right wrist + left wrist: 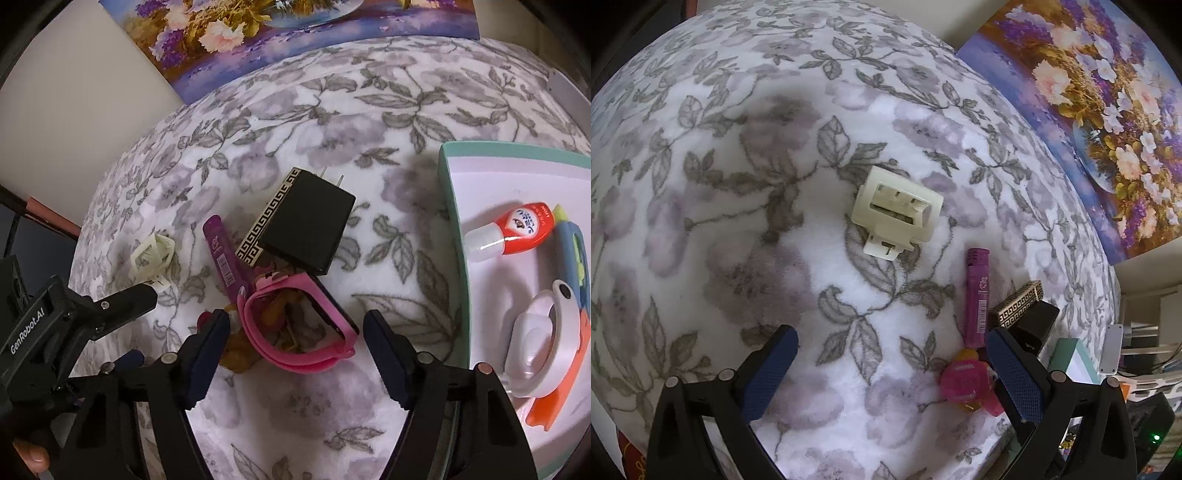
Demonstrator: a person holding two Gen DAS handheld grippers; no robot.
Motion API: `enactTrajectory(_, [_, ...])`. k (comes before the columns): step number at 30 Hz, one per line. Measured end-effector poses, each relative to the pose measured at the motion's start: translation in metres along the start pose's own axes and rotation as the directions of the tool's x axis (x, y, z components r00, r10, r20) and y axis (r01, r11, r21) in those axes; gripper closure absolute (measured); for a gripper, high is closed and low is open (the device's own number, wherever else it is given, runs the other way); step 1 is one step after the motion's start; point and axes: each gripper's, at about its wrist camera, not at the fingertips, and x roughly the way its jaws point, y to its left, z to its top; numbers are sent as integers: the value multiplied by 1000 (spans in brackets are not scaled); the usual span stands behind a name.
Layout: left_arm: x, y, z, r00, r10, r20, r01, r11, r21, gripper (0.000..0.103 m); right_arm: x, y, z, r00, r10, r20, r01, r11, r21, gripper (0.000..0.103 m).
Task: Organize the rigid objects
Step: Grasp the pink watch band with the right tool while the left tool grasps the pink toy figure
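Observation:
On a floral blanket lies a cream hair claw clip (895,212), ahead of my open left gripper (890,352), which holds nothing. To its right lie a purple tube (977,295), a black plug adapter (1032,325) and a pink watch (964,382). In the right wrist view my right gripper (297,326) stands open around the pink watch (295,332), its pads apart from the strap. Just beyond are the black plug adapter (308,225), a gold-patterned box (264,221) under it, and the purple tube (223,254). The claw clip (153,254) lies at the left, near the left gripper's finger (129,297).
A teal-rimmed white tray (452,206) at the right holds an orange-and-white bottle (511,230), a white round device (537,341) and a blue and orange item (572,258). A floral painting (1082,107) leans at the blanket's far edge. A fingertip (31,456) shows at the lower left.

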Motion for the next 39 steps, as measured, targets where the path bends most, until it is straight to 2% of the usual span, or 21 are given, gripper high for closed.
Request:
enactTrajectory(4, [1, 0, 0, 1000, -8, -7, 8, 1000, -2, 0, 2, -2, -1, 1000, 7, 0, -7, 1000, 10, 35])
enactTrajectory(12, [7, -5, -3, 999, -25, -38, 26, 1000, 13, 0, 0, -3, 0, 1000, -1, -8, 1, 1000, 16, 36])
enactTrajectory(16, [11, -11, -6, 998, -35, -60, 37, 999, 30, 0, -4, -3, -1, 999, -38, -9, 38, 999, 5, 36])
enactTrajectory(28, [21, -27, -16, 992, -55, -112, 64, 995, 77, 1, -19, -12, -2, 997, -74, -26, 75, 997, 32, 36])
enactTrajectory(39, [24, -35, -21, 989, -56, -134, 70, 992, 101, 10, -49, -22, 1, 992, -123, -10, 123, 990, 69, 36])
